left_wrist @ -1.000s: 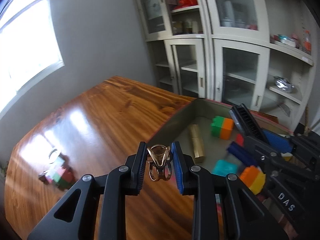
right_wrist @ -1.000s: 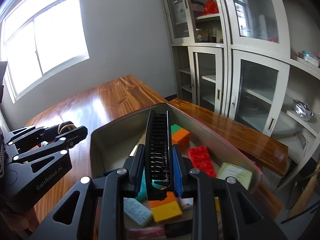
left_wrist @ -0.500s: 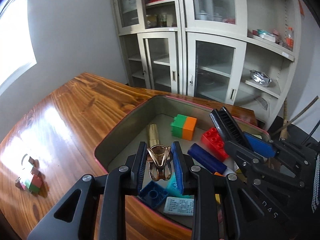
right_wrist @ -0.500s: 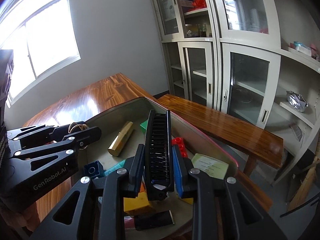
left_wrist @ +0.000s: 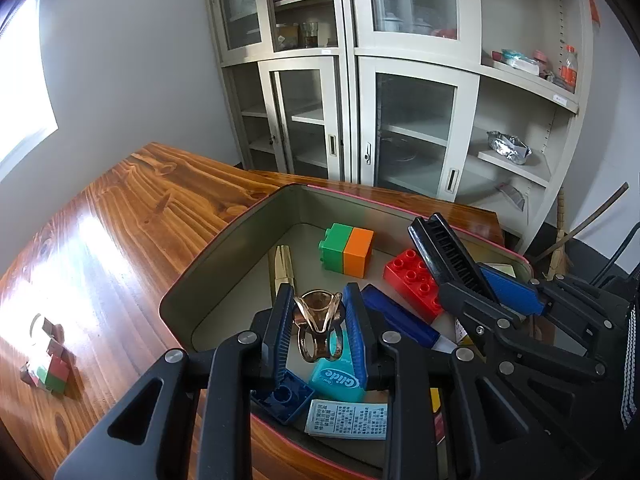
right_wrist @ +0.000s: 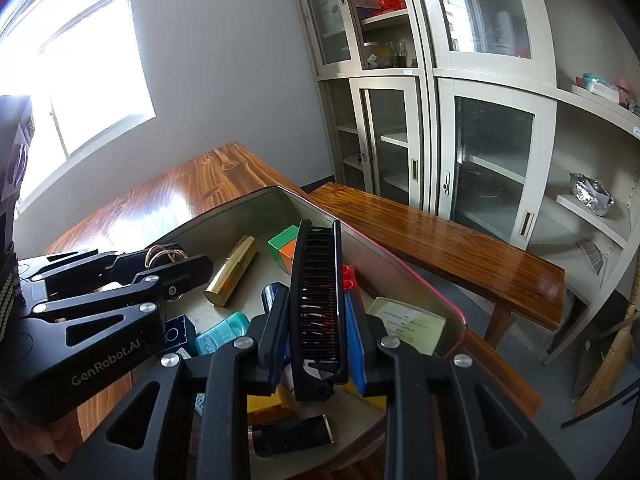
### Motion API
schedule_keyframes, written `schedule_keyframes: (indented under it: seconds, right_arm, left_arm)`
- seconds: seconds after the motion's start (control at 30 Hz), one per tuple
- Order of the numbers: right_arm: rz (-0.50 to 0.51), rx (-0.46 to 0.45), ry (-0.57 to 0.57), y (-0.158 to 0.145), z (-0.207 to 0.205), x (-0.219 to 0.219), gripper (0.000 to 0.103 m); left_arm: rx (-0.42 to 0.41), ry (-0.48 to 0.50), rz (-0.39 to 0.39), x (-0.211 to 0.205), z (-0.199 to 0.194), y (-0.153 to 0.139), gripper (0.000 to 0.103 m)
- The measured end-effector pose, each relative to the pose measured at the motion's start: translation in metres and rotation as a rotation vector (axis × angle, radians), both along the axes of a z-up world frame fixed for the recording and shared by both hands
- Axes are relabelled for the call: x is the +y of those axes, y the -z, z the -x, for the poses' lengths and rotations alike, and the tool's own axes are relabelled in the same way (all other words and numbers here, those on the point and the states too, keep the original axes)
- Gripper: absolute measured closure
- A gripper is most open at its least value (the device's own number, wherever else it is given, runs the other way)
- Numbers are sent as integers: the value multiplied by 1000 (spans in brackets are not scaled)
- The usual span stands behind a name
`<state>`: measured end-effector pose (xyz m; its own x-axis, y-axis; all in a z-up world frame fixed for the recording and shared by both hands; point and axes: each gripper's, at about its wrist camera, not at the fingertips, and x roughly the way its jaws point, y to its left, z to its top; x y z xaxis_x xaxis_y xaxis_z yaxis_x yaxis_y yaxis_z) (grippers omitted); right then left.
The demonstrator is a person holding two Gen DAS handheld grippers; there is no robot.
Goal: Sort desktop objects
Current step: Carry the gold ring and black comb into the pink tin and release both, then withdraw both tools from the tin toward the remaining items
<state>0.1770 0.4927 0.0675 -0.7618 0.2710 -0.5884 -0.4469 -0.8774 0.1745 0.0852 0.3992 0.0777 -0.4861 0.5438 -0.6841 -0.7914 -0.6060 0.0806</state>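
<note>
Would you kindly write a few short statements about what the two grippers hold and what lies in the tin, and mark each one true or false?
1. The left gripper is shut on a gold hair clip. True.
2. The right gripper is open with nothing between its fingers. False: it is shut on a black comb.
3. A green and orange block lies inside the tin. True.
4. The gold lipstick tube stands upright on the wooden table. False: it lies on its side in the tin.
5. A small stack of coloured blocks sits on the table outside the tin. True.
</note>
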Motion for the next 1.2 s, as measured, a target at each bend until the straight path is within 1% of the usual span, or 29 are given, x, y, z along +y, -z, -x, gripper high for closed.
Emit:
schedule_keyframes:
  seconds: [0.23, 0.4, 0.57, 0.6, 0.63, 0.67, 0.7, 0.73, 0.8, 0.83, 1.13, 1.17, 1.2]
  right_arm:
    - [3, -1, 2, 0, 0, 0, 74]
    - [28, -1, 16, 1, 0, 4, 73]
    - [48, -8, 26, 3, -1, 6, 73]
    - [49, -8, 25, 4, -1, 6, 73]
    - [50, -6, 24, 3, -1, 5, 72]
    - [51, -3, 23, 3, -1, 5, 72]
    - [51, 2, 22, 2, -2, 5, 69]
    - [50, 6, 23, 1, -2, 5, 67]
    - [46, 13, 28, 0, -3, 4, 52]
    - [40, 16, 32, -1, -4, 3, 50]
    - [30, 17, 22, -5, 0, -5, 49]
    - [29, 18, 18, -5, 0, -7, 47]
    - [26, 19, 14, -6, 1, -8, 43]
  left_arm:
    - [-5, -8, 6, 0, 1, 1, 75]
    - [-45, -26, 14, -1, 7, 5, 75]
    - [-43, -37, 16, -4, 9, 5, 74]
    - [-44, -38, 17, -4, 9, 6, 71]
    - [-46, -39, 17, -4, 9, 6, 63]
    - [-46, -40, 14, -5, 9, 5, 58]
    - [-44, -43, 10, -6, 9, 5, 48]
    - [-40, -46, 4, -6, 9, 3, 44]
    - [-38, -51, -9, -10, 10, 1, 44]
    - [-38, -55, -13, -11, 11, 0, 44]
    - [-52, -102, -33, -29, 21, -3, 44]
    - [-53, -105, -36, -31, 22, -3, 44]
    - [-54, -110, -38, -34, 22, -3, 44]
